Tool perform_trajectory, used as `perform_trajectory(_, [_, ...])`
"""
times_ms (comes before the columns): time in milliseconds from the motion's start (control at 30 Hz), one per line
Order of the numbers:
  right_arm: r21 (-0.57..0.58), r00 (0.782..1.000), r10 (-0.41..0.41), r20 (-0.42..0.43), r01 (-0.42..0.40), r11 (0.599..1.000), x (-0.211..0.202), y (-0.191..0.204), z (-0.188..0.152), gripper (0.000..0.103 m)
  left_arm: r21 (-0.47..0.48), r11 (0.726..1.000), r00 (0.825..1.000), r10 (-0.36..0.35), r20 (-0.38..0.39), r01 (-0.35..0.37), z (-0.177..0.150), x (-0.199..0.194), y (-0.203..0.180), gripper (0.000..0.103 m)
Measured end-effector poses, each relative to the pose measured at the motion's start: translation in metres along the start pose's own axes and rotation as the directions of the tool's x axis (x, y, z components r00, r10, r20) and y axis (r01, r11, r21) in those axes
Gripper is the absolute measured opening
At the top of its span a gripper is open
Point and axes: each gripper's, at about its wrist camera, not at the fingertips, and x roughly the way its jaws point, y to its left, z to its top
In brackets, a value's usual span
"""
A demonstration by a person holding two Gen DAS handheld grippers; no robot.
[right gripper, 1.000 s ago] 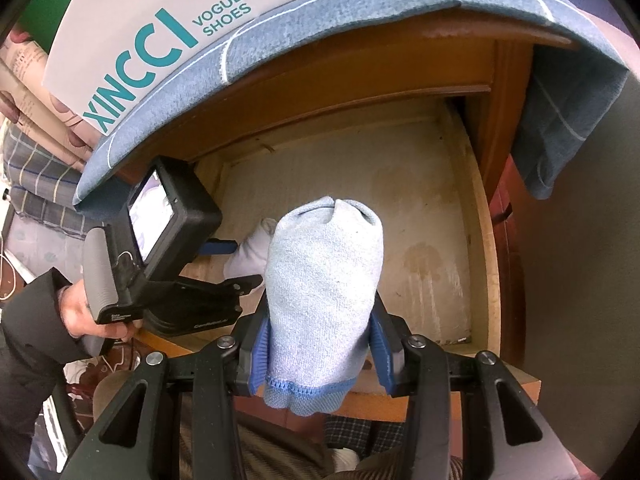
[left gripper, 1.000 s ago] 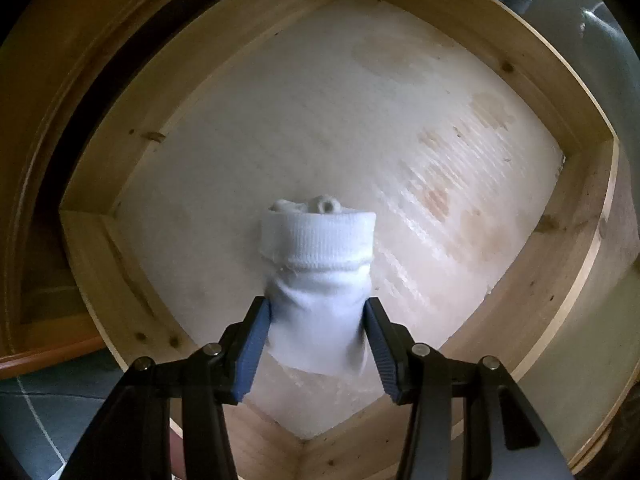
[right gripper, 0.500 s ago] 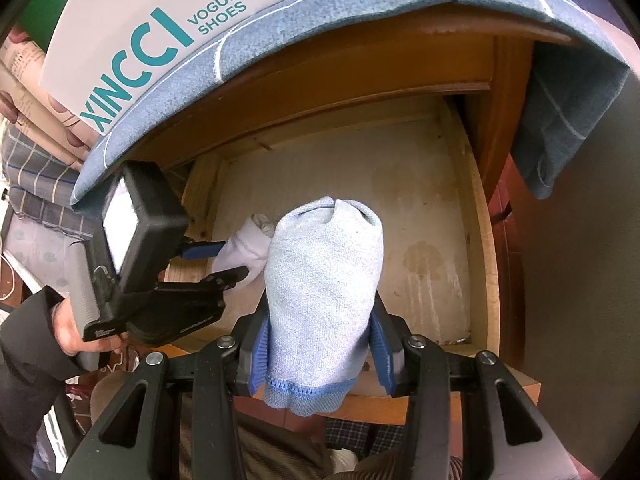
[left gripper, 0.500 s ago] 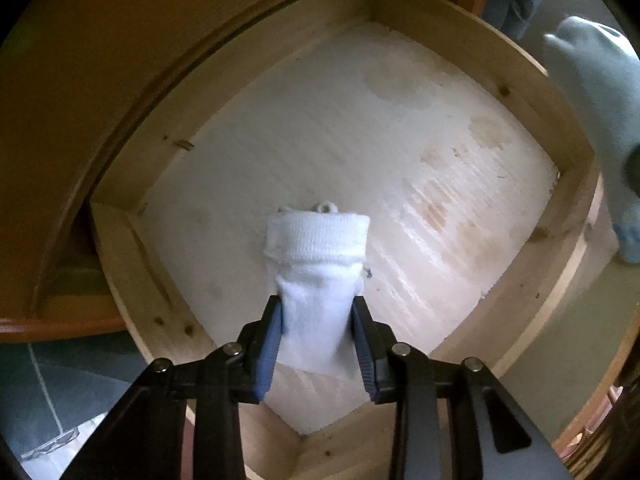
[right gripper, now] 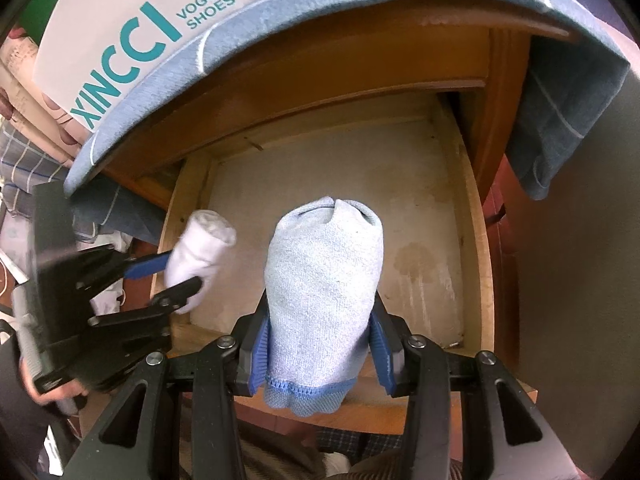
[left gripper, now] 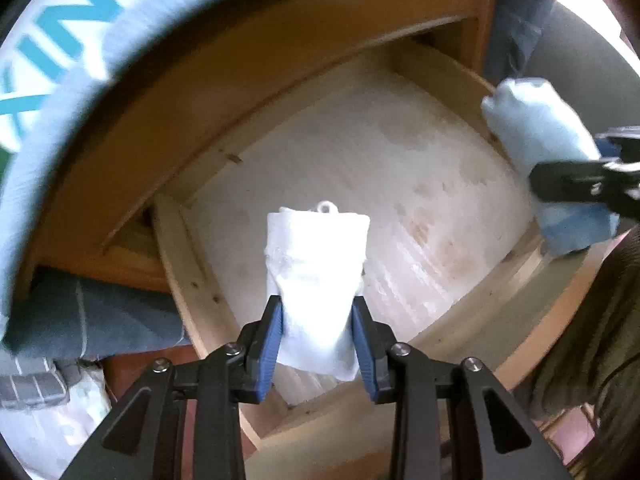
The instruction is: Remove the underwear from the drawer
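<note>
the white rolled underwear [left gripper: 318, 280] is pinched between the blue pads of the left tongs [left gripper: 318, 344] and held up over the left part of the open wooden drawer [left gripper: 400, 184]; from the right wrist view the same white roll [right gripper: 200, 252] sits above the drawer's left wall. the light blue rolled underwear [right gripper: 324, 300], with a darker blue hem at its lower end, is pinched in the right tongs [right gripper: 320, 360], above the drawer's front edge. the drawer's pale bottom [right gripper: 400, 240] shows brownish stains. over the cabinet hangs a blue cloth [right gripper: 560, 120], and on it lies a white shoe box [right gripper: 140, 20] with teal print reading "xincci vogue shoes".
</note>
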Motion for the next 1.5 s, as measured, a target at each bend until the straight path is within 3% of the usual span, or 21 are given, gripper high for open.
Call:
perform_trajectory(433, [-0.004, 1.0, -0.018, -0.001, 0.018, 1.0, -0.002, -0.005, 0.002, 0.041, -0.15, 0.987, 0.992, 0.077, 0.101, -0.061, -0.019, -0.06, -0.007, 0.034])
perform_trajectory(967, [-0.014, 1.0, -0.021, -0.003, 0.021, 1.0, -0.003, -0.003, 0.001, 0.041, -0.32, 0.946, 0.971, 0.114, 0.211, -0.041, -0.02, -0.126, 0.015, 0.034])
perform_trajectory(1200, [-0.013, 1.0, -0.012, 0.0, 0.012, 1.0, -0.006, -0.003, 0.001, 0.041, -0.365, 0.931, 0.946, 0.103, 0.307, 0.018, -0.006, -0.179, 0.039, 0.034])
perform_trajectory(1500, [-0.014, 1.0, -0.002, 0.006, 0.002, 1.0, -0.008, 0.0, 0.001, 0.041, -0.403, 0.915, 0.885, 0.183, 0.428, 0.005, 0.03, -0.254, 0.09, 0.032])
